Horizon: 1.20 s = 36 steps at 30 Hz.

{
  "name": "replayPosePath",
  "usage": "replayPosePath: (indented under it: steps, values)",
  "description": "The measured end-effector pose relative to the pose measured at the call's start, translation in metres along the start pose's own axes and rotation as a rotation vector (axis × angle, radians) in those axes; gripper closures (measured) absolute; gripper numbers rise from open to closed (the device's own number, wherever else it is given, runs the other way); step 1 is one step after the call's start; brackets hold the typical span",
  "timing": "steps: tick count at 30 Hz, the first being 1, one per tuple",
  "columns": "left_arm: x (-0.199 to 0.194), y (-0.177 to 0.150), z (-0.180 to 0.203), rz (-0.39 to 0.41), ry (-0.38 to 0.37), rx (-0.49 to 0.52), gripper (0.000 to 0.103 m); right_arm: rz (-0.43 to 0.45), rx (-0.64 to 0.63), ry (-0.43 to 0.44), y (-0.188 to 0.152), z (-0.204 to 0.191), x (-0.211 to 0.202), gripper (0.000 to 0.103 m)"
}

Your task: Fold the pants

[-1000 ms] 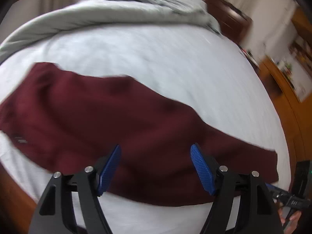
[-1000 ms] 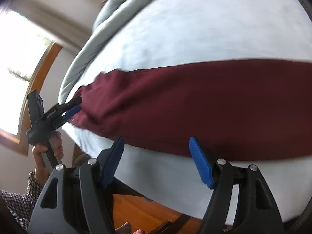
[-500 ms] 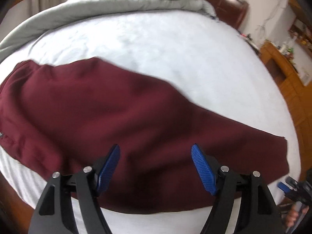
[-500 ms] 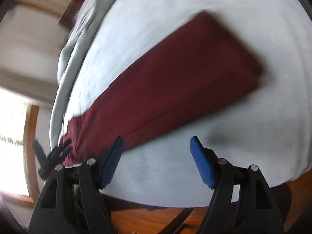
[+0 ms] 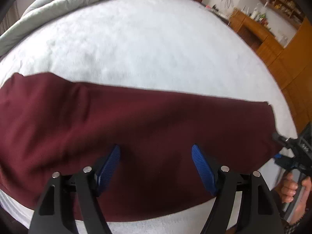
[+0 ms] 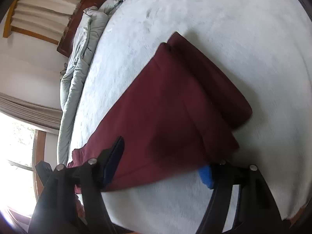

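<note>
Pants [image 5: 136,128]: plain dark maroon, no pattern. Bed [image 5: 148,44]: white sheet with a faint fuzzy texture. Quilt [image 5: 64,2]: pale grey-green, stitched in bands. My left fingers [image 5: 109,167]: ribbed bright blue pads on black frames with small silver screw heads. My right fingers [image 6: 205,175]: the same blue pads on black. Dresser [image 5: 251,29]: orange-brown wood. Headboard [image 6: 78,19]: dark reddish-brown wood. Curtains [image 6: 29,107]: beige, falling in pleats. Walls [image 6: 29,68]: white.
</note>
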<state>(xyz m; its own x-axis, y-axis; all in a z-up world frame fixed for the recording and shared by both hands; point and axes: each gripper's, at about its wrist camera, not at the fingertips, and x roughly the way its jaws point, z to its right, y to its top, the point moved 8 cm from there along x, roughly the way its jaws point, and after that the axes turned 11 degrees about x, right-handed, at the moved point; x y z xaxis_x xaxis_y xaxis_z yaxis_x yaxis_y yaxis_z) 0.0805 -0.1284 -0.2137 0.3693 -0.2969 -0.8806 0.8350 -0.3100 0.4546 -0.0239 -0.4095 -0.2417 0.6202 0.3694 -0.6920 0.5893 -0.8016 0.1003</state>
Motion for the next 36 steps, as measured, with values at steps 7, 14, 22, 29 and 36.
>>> replayPosePath:
  steps: [7, 14, 22, 29, 36]
  values:
    - [-0.002, -0.005, -0.001, 0.003, 0.006, -0.012, 0.025, 0.039, -0.023, 0.054, 0.015, -0.015, 0.005, 0.088]
    - [-0.044, 0.013, -0.008, 0.138, 0.028, -0.035, 0.023, 0.153, -0.205, 0.134, 0.042, -0.08, -0.071, 0.092]
    - [0.01, -0.008, -0.003, 0.025, 0.125, 0.058, 0.014, 0.119, -0.063, -0.204, 0.068, 0.035, -0.041, 0.091]
    - [0.002, -0.013, -0.002, 0.066, 0.126, 0.063, 0.011, 0.112, 0.007, -0.126, 0.067, 0.05, -0.041, 0.08]
    - [-0.048, -0.028, -0.027, 0.078, 0.105, 0.022, 0.011, 0.132, -0.044, -0.292, 0.032, 0.043, -0.068, 0.048]
